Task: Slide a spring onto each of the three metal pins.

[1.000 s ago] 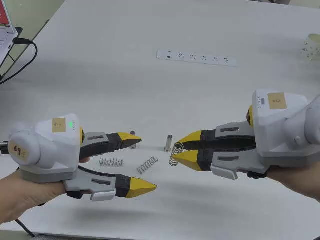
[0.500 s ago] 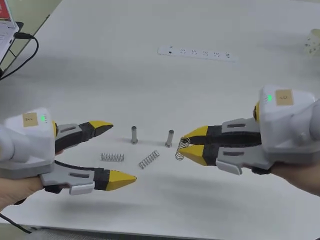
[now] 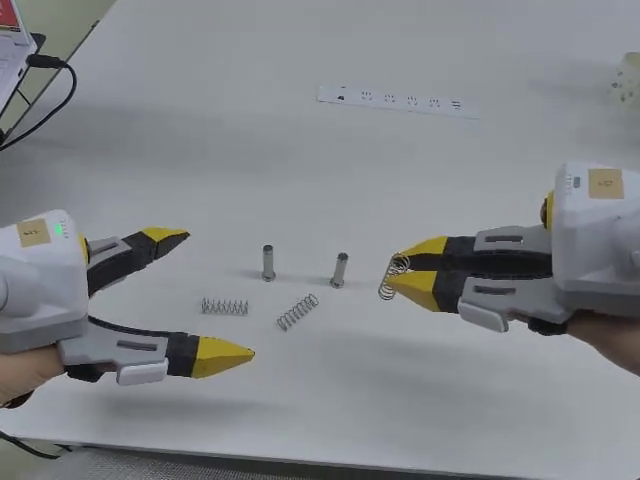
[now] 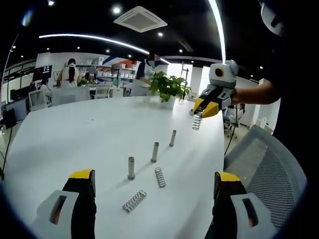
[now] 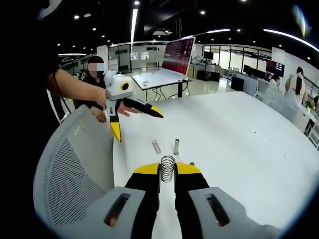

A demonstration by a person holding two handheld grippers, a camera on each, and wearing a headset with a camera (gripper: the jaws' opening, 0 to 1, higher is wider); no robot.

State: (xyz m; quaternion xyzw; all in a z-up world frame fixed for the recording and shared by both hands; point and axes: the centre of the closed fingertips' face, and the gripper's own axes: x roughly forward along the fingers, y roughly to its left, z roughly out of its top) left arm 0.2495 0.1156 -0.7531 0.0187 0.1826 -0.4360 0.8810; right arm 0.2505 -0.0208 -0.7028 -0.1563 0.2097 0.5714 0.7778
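Note:
Two short metal pins stand upright on the white table. In the left gripper view three pins stand in a row. Two loose springs lie in front of them. My right gripper is shut on a third spring, held just right of the pins; that spring stands between its jaws. My left gripper hangs wide open left of the pins, with nothing in it.
A white power strip lies at the far middle of the table. A laptop and black cable sit at the far left edge. A grey mesh chair stands by the table's near edge.
My left gripper has drawn back to the left, away from the pin it was near. My right gripper has pulled right and slightly up with the spring.

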